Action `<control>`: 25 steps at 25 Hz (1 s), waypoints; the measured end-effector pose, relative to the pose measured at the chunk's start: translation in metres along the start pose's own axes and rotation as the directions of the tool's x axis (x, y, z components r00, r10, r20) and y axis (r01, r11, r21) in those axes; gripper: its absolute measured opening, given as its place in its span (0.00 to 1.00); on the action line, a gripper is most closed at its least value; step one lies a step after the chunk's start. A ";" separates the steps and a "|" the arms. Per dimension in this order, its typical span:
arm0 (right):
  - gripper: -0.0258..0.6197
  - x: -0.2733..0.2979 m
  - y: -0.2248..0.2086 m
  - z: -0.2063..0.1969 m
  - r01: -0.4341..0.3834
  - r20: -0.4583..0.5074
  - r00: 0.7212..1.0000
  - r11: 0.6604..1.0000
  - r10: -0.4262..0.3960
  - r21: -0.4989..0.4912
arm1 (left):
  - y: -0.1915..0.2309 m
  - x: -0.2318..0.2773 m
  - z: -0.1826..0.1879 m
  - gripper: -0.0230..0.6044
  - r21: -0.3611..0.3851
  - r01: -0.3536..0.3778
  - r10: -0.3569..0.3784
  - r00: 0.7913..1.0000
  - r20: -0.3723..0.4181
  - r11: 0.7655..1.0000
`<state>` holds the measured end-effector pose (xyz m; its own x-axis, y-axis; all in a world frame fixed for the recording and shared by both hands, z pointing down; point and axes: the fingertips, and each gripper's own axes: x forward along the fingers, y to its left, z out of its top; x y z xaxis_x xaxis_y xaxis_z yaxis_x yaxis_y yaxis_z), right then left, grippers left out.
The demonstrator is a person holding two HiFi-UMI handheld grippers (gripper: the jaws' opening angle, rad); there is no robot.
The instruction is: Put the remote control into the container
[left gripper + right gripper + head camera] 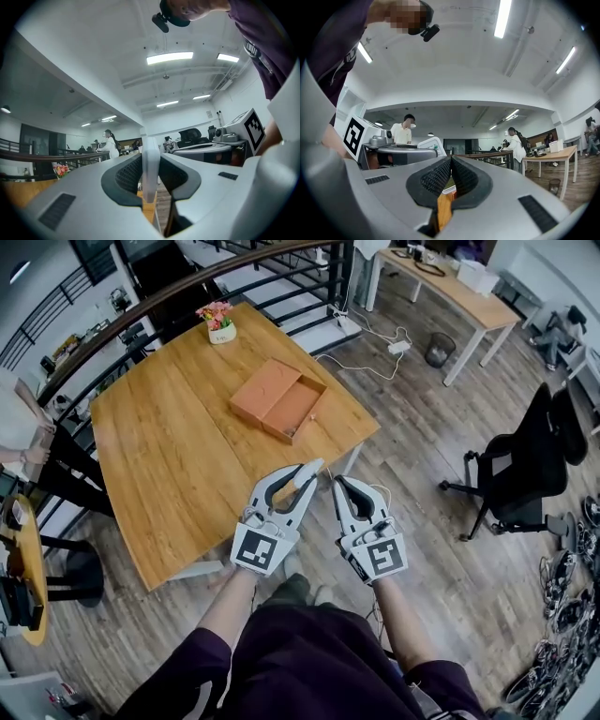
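Two claws are held out side by side in front of the person, short of the near corner of the table [178,460]. The left claw [302,476] is clamped on the remote [150,173], a slim white bar pinched between the pads, its end poking past the tips. The right claw [451,160] has its jaws pressed together with nothing in them. The container [296,407], a shallow orange-brown box, sits open on the table's far half, well apart from both claws, with what looks like its flat lid lying against its far-left side.

The task looks to be at the carrying stage, and the risks lie in the reach and the drop.

- **Slip or pivot:** the pads catch only a short stretch of the remote. A quick swing or a knock on the table edge could make it turn in the grip or slide out.
- **Wrong landing:** the open tray is low-walled and sits right against the lid. Letting go too early or off to one side would leave the remote on the rim, the lid or the bare wood.
- **Box shifting:** the box is probably light and the wood smooth. A downward push from the remote's end could shove it, and the shut right claw is not placed to steady it.
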<state>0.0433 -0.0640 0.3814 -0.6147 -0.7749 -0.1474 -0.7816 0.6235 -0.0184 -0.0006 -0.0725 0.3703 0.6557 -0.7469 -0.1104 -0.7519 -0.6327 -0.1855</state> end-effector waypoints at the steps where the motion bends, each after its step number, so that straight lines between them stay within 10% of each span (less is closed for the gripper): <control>1: 0.07 0.007 -0.002 -0.002 0.008 -0.015 1.000 1.000 -0.008 -0.005 | 0.008 0.004 0.000 0.21 -0.002 0.004 -0.004 1.000 0.004 1.000; 25: 0.07 0.125 -0.047 -0.017 -0.015 -0.014 1.000 0.999 0.015 -0.036 | 0.113 0.066 -0.027 0.21 -0.044 -0.023 0.024 1.000 0.012 0.999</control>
<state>0.0011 -0.1920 0.3808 -0.6275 -0.7671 -0.1335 -0.7755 0.6310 0.0195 -0.0445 -0.1986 0.3688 0.6384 -0.7593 -0.1261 -0.7692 -0.6235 -0.1402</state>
